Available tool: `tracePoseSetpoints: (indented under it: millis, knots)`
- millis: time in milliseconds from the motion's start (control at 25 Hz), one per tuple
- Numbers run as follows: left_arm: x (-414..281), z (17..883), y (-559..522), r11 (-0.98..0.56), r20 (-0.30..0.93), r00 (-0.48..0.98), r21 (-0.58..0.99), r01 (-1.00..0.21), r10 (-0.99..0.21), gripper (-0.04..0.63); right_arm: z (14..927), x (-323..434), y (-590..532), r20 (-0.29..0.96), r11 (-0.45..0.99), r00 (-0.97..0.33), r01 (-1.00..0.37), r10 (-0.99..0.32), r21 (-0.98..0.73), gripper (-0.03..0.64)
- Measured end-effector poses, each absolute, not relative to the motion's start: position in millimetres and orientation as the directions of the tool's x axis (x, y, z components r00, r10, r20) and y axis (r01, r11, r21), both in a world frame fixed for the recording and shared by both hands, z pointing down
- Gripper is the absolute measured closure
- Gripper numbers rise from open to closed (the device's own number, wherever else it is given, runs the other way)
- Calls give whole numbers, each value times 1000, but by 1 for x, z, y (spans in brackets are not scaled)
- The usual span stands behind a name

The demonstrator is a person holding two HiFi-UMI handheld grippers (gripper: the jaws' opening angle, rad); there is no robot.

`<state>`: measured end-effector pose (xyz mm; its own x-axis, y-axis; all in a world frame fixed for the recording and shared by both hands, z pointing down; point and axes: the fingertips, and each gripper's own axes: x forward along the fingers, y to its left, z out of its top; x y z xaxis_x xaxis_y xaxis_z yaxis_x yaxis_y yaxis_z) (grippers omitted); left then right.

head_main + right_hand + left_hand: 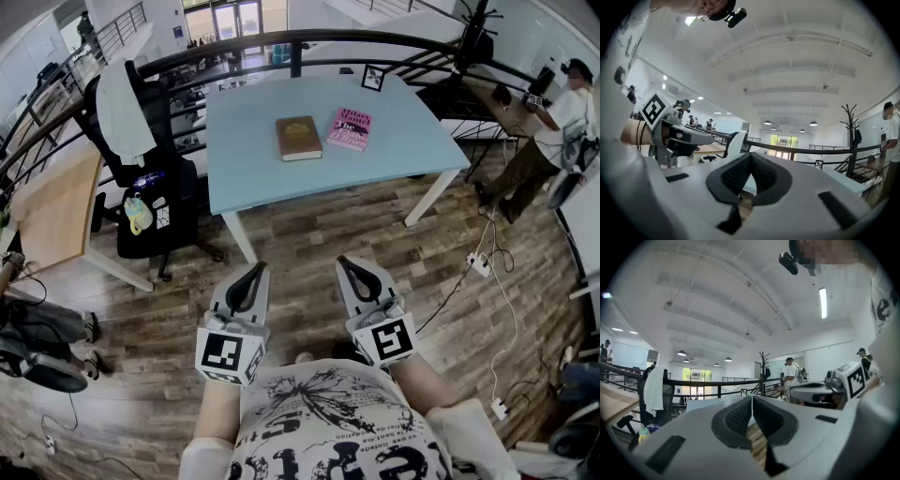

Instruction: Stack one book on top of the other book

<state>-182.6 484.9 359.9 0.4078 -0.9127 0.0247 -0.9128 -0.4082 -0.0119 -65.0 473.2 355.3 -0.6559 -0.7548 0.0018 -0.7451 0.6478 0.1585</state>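
Note:
Two books lie side by side on the light blue table (394, 141): a brown book (298, 137) on the left and a pink book (350, 128) on the right, a small gap between them. My left gripper (258, 270) and right gripper (344, 263) are held level over the wooden floor, well short of the table's near edge, both shut with nothing in them. In the left gripper view the jaws (752, 398) meet tip to tip, and the right gripper's body (820, 392) shows beside them. The right gripper view shows its own jaws (750, 155) meeting too.
A small framed picture (373, 77) stands at the table's far edge. A black office chair (150, 178) with a white cloth stands left of the table, beside a wooden desk (52, 206). A dark railing (309, 39) curves behind. A person (553, 131) stands far right. Cables (487, 272) lie on the floor.

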Motion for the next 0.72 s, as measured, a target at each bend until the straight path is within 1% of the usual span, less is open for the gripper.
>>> tracePoseSetpoints:
  millis: [120,360,720]
  knots:
    - [-179,350,481,-400,31,400,-11,-916,-916,586,356,-59,467,-6,644,-654,-746,-756,171,626]
    - [-172,359,479,-420,29,419,-4,-908,-907,586,358,-54,463,-1,647,-657,-743,-754,172,626]
    - [-181,356,479,-421,40,422,22,-907,-906,586,360,-64,457,2,654,-657,-750,-754,102,623]
